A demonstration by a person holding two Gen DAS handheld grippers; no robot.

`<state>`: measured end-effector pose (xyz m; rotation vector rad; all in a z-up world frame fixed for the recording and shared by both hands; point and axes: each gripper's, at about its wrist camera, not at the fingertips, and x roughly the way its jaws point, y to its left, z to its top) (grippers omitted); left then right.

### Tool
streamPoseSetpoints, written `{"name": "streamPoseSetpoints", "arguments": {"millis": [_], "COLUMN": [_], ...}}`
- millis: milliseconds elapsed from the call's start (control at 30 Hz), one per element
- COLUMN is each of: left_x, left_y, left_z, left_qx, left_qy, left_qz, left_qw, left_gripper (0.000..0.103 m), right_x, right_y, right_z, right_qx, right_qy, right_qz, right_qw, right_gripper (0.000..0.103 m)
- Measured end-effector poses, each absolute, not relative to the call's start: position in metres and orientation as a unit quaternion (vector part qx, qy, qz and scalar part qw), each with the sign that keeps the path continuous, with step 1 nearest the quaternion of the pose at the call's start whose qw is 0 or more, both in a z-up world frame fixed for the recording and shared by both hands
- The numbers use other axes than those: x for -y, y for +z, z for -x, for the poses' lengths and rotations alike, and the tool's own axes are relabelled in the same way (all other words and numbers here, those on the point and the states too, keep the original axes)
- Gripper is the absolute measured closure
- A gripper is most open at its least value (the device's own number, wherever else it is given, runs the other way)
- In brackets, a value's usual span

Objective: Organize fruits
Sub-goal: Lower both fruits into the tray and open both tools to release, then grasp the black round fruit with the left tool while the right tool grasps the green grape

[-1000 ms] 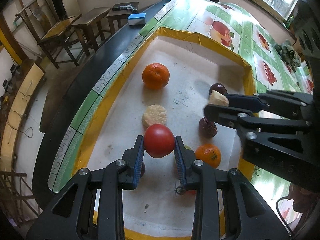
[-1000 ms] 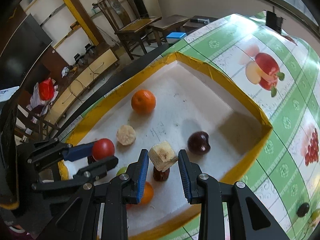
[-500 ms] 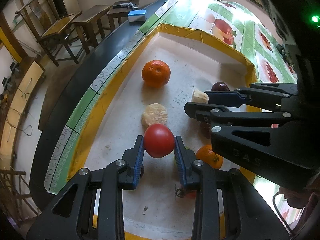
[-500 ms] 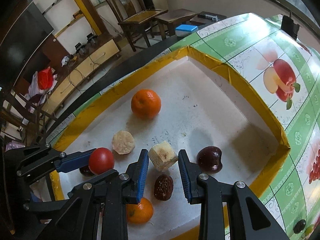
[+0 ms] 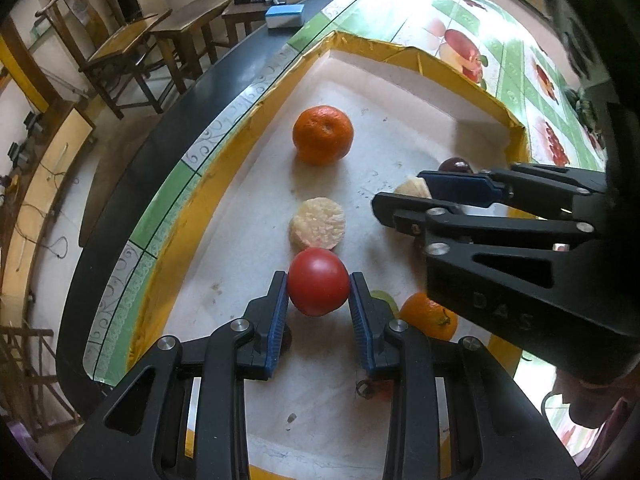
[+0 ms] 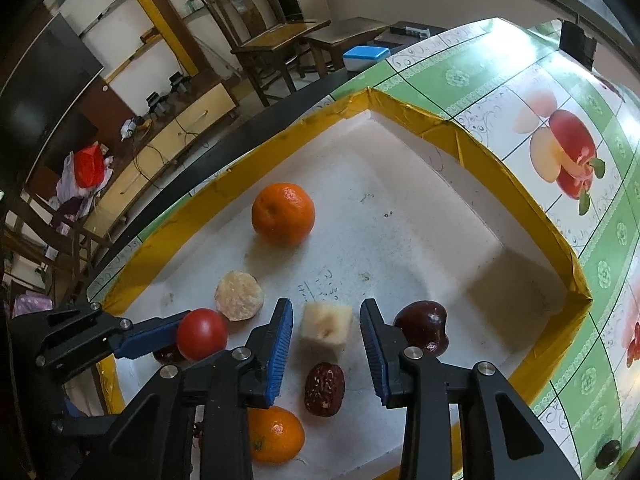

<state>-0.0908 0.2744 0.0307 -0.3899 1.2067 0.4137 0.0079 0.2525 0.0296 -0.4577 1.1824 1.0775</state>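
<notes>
A white tray with a yellow rim (image 5: 248,120) (image 6: 480,152) holds the fruits. My left gripper (image 5: 318,280) (image 6: 184,340) is shut on a red tomato (image 5: 318,292) (image 6: 202,334), held just above the tray's near end. My right gripper (image 6: 326,312) (image 5: 400,192) has its jaws opening around a pale cube of fruit (image 6: 326,324) (image 5: 412,188). The cube rests on the tray floor with a gap to each pad. A large orange (image 5: 323,134) (image 6: 283,214) and a pale round slice (image 5: 317,223) (image 6: 239,295) lie farther back.
A small orange (image 6: 274,434) (image 5: 428,316), a brown date (image 6: 324,388) and a dark red fruit (image 6: 422,330) lie close around the right gripper. The tray sits on a green fruit-print tablecloth (image 6: 560,92). Wooden chairs (image 5: 132,52) stand beyond the table's dark edge.
The right gripper came down to the tray floor with the pale cube, and its jaws have spread off the cube. The left gripper keeps the tomato in place.
</notes>
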Motion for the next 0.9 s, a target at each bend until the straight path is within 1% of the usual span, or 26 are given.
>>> {"name": "streamPoseSetpoints", "arguments": {"millis": [100, 167, 233, 267, 600, 900], "left_x": [-0.275, -0.276, -0.277, -0.276, -0.245, -0.164], "left_y": [0.032, 0.034, 0.039, 0.043, 0.076, 0.082], "left_z": [0.093, 0.094, 0.096, 0.097, 0.075, 0.025], "left_qx": [-0.561, -0.561, -0.554, -0.548, -0.521, -0.53], "left_qy": [0.197, 0.204, 0.212, 0.215, 0.202, 0.112], "left_qz": [0.178, 0.176, 0.178, 0.178, 0.161, 0.127], "left_qw": [0.784, 0.782, 0.785, 0.789, 0.813, 0.831], "left_gripper": [0.073, 0.069, 0.047, 0.043, 0.043, 0.043], "right_x": [-0.246, -0.241, -0.235, -0.231, -0.159, -0.049], "right_y": [0.032, 0.037, 0.044, 0.049, 0.08, 0.082], "right_z": [-0.009, -0.011, -0.012, -0.012, -0.017, -0.053], "right_qx": [-0.526, -0.524, -0.521, -0.518, -0.506, -0.524], "right_qy": [0.478, 0.477, 0.477, 0.477, 0.449, 0.366], "right_qz": [0.196, 0.186, 0.178, 0.175, 0.126, 0.076], "right_qw": [0.676, 0.68, 0.685, 0.688, 0.725, 0.765], "right_gripper": [0.069, 0.068, 0.068, 0.068, 0.065, 0.065]}}
